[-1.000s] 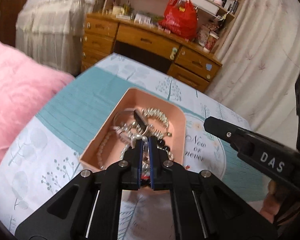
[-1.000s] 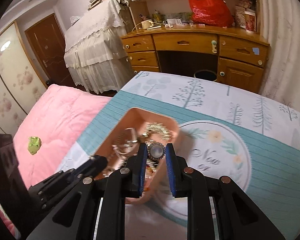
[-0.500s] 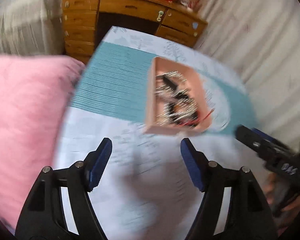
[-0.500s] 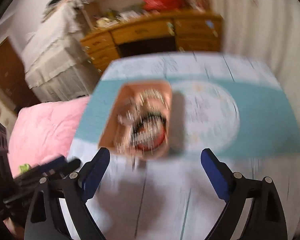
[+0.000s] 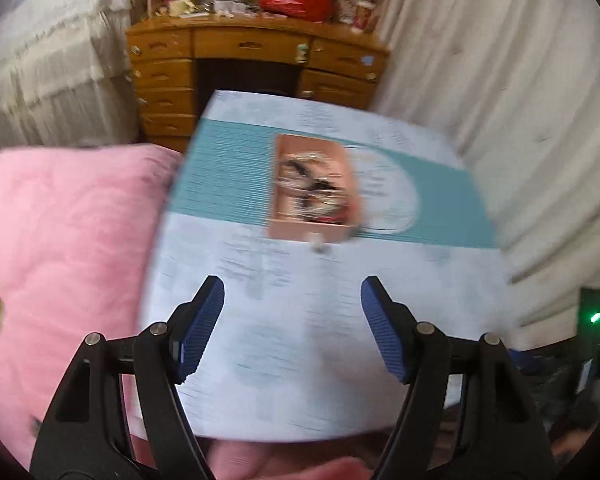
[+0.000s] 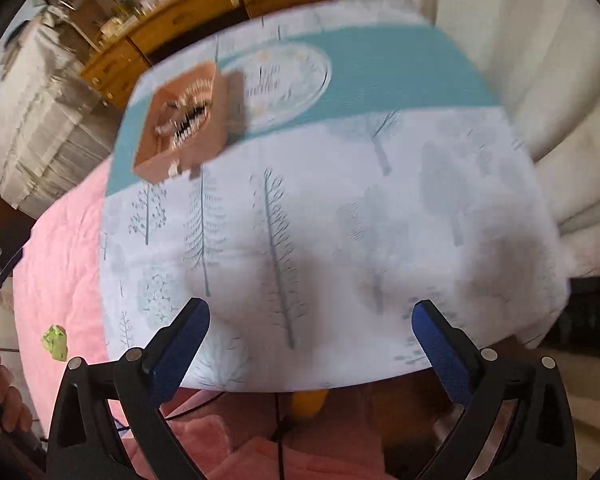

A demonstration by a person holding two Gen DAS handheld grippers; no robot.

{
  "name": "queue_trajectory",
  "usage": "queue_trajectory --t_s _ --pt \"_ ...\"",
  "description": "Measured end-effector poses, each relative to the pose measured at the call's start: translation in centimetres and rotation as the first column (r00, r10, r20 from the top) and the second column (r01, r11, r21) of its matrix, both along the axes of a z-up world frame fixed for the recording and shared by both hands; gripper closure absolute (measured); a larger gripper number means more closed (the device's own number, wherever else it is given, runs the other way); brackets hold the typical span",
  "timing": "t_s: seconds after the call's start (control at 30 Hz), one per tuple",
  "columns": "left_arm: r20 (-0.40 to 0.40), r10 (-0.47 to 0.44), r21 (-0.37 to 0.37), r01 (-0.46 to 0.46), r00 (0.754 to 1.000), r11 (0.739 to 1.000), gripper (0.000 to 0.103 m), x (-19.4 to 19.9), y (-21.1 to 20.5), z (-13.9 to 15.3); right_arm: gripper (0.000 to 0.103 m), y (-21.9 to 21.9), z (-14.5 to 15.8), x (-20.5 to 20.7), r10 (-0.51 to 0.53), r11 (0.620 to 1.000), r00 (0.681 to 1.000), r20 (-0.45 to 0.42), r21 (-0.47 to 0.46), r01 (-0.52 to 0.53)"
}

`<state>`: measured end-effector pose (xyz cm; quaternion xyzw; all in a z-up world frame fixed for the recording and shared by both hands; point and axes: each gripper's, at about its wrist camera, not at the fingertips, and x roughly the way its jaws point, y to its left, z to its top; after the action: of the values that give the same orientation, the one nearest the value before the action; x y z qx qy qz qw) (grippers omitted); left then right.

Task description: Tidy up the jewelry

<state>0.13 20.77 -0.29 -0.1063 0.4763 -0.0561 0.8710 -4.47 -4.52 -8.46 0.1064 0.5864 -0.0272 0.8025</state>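
Having pulled back from the jewelry tray [image 5: 308,232], left tool [image 5: 292,322] and right tool [image 6: 310,338] both released, empty.

Left gripper [image 5: 292,322] at 6 o'clock, jaws spread wide, holding nothing. Pink tray [image 5: 310,230] of tangled jewelry [image 5: 310,188] sits near centre on the patterned cloth [image 5: 300,320]. Pink pillow [image 5: 60,240] at 9 o'clock. View blurred.
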Motion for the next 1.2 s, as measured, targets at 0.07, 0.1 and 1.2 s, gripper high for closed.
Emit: queue_trajectory --t_s 0.07,0.1,1.2 --pt "-0.017 -0.020 -0.024 0.020 1.000 1.000 0.034 -0.6 -2.2 0.5 0.001 -1.3 1.0 -1.3 0.013 1.000 0.999 0.049 0.011 -0.013" --pt "-0.017 -0.028 -0.009 0.028 0.999 1.000 0.034 -0.9 -3.6 1.0 0.001 -2.1 1.7 -2.2 0.014 1.000 0.997 0.070 0.024 -0.015" --pt "-0.012 -0.003 0.229 0.005 1.000 0.973 0.000 -7.7 -13.0 0.2 0.000 -4.8 10.7 -8.0 0.215 0.976 0.931 0.294 -0.030 -0.216"
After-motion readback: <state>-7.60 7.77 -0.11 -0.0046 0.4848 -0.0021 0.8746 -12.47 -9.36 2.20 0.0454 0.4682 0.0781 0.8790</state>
